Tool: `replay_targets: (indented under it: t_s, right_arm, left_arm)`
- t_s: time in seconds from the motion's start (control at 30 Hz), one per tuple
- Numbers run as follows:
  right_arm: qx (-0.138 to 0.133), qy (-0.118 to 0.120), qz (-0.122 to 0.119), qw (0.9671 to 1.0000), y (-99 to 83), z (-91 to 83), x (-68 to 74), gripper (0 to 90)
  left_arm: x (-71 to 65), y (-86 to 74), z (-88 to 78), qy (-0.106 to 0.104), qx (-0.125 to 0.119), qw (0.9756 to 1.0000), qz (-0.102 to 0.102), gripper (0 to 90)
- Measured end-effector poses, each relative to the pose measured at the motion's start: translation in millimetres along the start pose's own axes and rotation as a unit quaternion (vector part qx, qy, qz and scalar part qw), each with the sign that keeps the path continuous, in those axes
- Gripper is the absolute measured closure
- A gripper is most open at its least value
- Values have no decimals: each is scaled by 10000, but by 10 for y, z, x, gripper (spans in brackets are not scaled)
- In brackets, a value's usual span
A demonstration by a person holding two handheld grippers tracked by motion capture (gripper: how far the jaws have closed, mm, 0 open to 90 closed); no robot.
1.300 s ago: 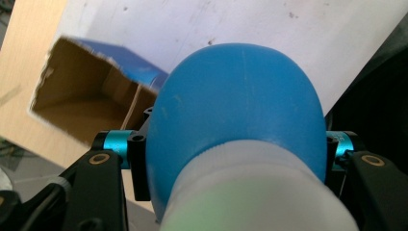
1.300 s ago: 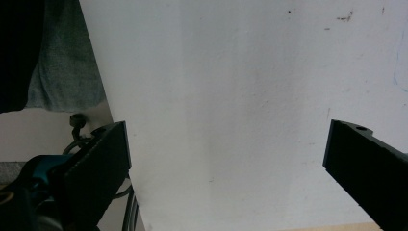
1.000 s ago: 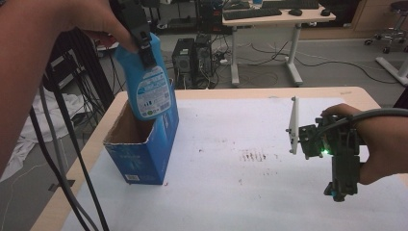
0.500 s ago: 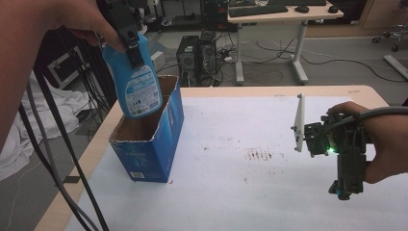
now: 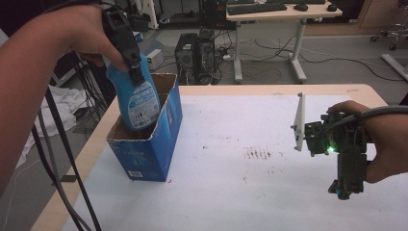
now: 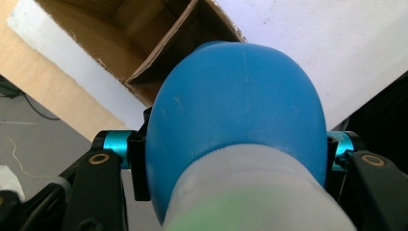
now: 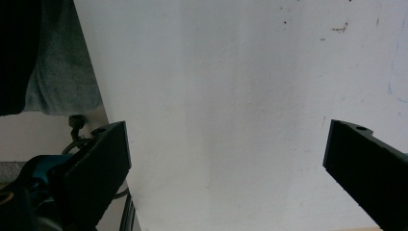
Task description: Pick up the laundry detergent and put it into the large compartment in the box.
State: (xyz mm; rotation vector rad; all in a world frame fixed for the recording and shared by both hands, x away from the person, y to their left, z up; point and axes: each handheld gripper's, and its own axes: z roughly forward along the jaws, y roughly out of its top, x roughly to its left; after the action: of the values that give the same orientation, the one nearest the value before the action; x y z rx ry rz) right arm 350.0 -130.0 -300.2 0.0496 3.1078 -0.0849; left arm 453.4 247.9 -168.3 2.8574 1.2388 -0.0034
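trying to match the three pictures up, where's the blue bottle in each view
High view: the blue bottle is upper left, held by the left tool, its base down in the open blue box.
Left gripper view: it sits centre frame between the jaws, blue body above a pale neck.
Right gripper view: not in it; white table lies between open jaws.
Shared landmark: the box's brown cardboard inside, also seen behind the bottle in the high view.

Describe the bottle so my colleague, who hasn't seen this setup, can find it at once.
Start at the white table and go to its near-left corner, where an open blue box stands. The bottle is held in the left gripper, its base lowered into the box. It is bright blue plastic with a printed label, the one rounded thing there.
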Motion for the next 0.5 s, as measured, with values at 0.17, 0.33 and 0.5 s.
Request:
replay_targets:
  t_s: [0.17,0.33,0.5]
  right_arm:
    - [37,-1,33,10000,-12,-4,-5,16]
    - [30,-16,-14,10000,-8,3,-10,16]
    - [49,9,27,10000,10,12,-6,16]
  left_arm:
    - [35,-8,184,-62,-25,9998,196,385]
    - [55,-13,410,-127,25,9993,346,385]
    - [46,-15,614,-138,92,9986,494,385]
